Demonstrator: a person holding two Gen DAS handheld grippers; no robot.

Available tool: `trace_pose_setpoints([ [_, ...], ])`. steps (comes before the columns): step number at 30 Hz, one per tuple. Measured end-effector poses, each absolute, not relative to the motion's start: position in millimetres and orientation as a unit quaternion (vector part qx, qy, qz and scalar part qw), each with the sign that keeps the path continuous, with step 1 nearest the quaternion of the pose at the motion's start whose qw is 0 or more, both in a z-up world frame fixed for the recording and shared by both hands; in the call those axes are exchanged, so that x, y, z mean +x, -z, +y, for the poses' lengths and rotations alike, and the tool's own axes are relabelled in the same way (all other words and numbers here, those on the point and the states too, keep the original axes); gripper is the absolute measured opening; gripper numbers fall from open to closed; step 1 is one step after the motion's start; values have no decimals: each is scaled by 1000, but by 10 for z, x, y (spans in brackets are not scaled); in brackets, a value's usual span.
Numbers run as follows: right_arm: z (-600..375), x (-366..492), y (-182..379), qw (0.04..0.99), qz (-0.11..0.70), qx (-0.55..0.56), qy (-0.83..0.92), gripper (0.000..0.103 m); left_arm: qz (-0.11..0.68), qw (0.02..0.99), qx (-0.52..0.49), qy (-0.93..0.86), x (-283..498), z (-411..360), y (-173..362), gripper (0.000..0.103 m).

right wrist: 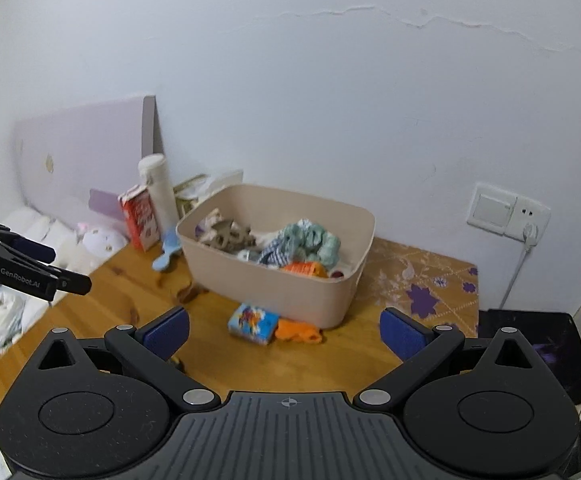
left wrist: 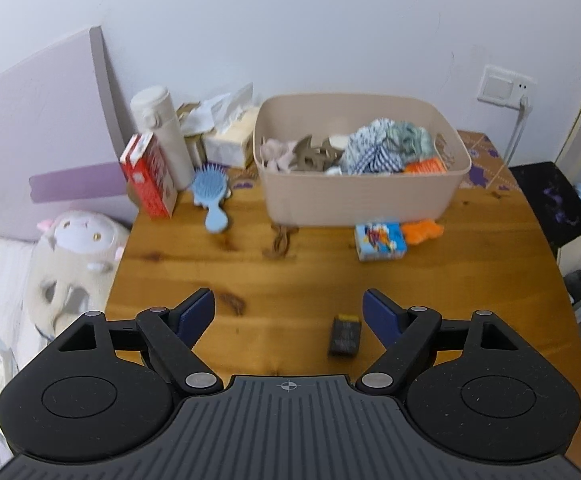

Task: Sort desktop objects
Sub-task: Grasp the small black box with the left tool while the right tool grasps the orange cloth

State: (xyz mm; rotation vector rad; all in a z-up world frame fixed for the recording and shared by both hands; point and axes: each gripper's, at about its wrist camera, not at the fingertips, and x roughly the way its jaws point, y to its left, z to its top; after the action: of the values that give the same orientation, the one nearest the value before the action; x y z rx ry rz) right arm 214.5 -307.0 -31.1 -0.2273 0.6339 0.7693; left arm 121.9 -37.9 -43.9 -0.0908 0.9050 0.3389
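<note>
A beige bin holding cloth items and small objects stands at the back of the wooden table. In front of it lie a colourful small box and an orange soft item. A small dark block lies near the table's front, just left of my left gripper's right finger. A blue hairbrush lies left of the bin. My left gripper is open and holds nothing. My right gripper hangs open above the box, also with nothing in it.
A red carton, a white bottle and a tissue box stand at the back left. A plush toy lies off the table's left edge. A patterned mat covers the back right corner. A wall socket has a cable plugged in.
</note>
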Motion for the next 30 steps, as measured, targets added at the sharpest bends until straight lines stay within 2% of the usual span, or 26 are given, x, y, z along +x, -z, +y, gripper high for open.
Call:
trace_pose_setpoints([
  [12,-3184,1894,690,860,298,-160,-383,103,455,876,-46,-150,965,-628,882,82],
  [26,-2876,1965,1167,854,323,-116,-391,103,484,866,-43,-116,1122,-626,1419,82],
  [30,-2772,2048,1306,855,327,-133,-379,103,494,861,-46,-112,1245,-596,1587,82],
])
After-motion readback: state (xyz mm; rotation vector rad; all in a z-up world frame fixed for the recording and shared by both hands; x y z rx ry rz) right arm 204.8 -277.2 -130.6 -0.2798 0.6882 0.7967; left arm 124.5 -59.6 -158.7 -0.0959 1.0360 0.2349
